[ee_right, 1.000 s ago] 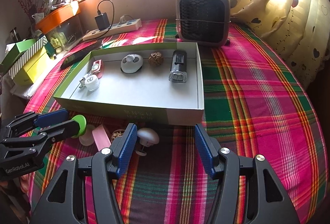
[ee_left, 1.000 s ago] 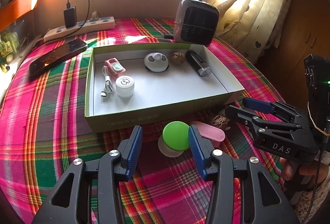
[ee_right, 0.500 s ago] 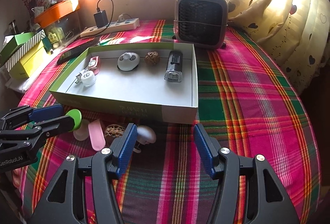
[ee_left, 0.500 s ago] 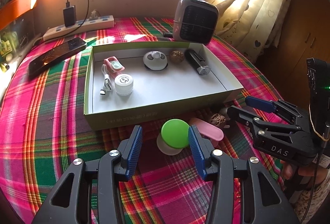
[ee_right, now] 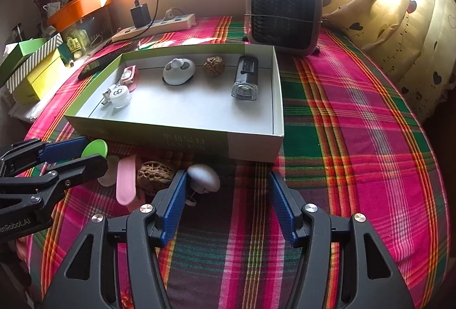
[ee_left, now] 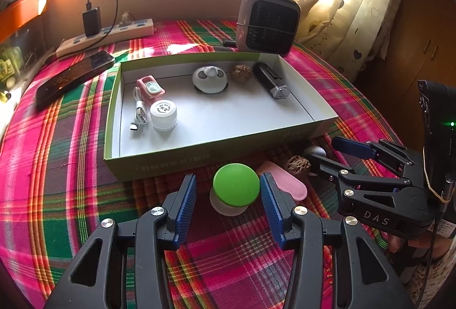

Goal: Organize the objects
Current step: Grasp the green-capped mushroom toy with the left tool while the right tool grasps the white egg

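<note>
left wrist: walnut (ee_left: pixel 241 72) inside green box (ee_left: pixel 159 159)

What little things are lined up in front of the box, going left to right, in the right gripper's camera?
green-lidded jar → pink case → walnut → white mushroom-shaped thing

i'm seeing a table (ee_right: pixel 356 121) under a pink-and-green plaid cloth carrying an open box (ee_right: pixel 250 145) at its middle. a heater (ee_right: pixel 285 15), a power strip (ee_right: pixel 155 27) and a dark phone (ee_left: pixel 74 77) are lying behind it. a green-lidded jar (ee_left: pixel 236 189), a pink case (ee_left: pixel 287 185), a walnut (ee_right: pixel 155 173) and a small white mushroom-shaped piece (ee_right: pixel 203 178) are sitting before it.
</note>
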### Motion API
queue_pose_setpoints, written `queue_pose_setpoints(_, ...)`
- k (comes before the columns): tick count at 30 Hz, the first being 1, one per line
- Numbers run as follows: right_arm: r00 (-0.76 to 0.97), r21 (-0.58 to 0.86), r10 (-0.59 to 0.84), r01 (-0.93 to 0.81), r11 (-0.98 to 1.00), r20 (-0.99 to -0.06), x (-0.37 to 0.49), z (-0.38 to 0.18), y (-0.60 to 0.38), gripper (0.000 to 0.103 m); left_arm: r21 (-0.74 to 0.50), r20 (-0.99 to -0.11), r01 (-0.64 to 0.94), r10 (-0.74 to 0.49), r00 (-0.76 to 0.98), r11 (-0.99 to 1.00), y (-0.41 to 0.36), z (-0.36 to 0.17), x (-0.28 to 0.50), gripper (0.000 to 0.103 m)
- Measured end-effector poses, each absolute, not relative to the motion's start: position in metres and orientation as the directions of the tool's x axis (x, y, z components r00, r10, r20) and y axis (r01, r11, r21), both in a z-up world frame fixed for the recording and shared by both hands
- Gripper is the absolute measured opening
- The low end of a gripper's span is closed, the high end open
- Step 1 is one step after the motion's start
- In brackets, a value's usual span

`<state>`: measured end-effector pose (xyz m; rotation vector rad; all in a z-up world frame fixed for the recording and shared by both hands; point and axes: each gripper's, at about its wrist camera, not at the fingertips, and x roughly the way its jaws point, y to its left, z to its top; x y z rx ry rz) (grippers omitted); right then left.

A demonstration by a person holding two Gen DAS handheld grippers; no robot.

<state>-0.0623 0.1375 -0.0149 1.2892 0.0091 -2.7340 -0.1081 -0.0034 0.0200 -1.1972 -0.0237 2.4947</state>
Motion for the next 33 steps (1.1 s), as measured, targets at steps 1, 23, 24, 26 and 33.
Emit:
queue_pose_setpoints(1,-0.629,0.044,-0.106,0.113,-0.993,-0.77,-0.063,-0.0153,0.1368,0.058,-0.17,-0.751,-0.322,0.334,-0.57,-0.931,-0.0026,0.02,-0.1082,0.044)
queue_pose_setpoints(23,-0.625,0.041,-0.122,0.143,-0.989,-0.771,-0.0638,-0.0168,0.1326,0.041,-0.182,-0.746,-0.31,0.336,-0.575,-0.933,-0.0012,0.017,-0.112,0.035)
queue_pose_setpoints(24,-0.624,0.044,-0.127,0.147,-0.988,-0.771,-0.0636,-0.0168,0.1325,0.039,-0.181,-0.745,-0.312,0.337,-0.576,-0.933,-0.0006,0.0172,-0.1117,0.034)
queue_pose_setpoints(26,-0.623,0.052,-0.137,0.152,-0.987,-0.77,-0.0632,-0.0168,0.1324,0.036,-0.183,-0.744,-0.315,0.341,-0.575,-0.931,0.0,0.0174,-0.1115,0.031)
queue_pose_setpoints(33,-0.619,0.054,-0.148,0.168,-0.984,-0.771,-0.0625,-0.0173,0.1295,0.023,-0.181,-0.742,-0.308,0.335,-0.58,-0.934,-0.0006,0.0178,-0.1109,0.031)
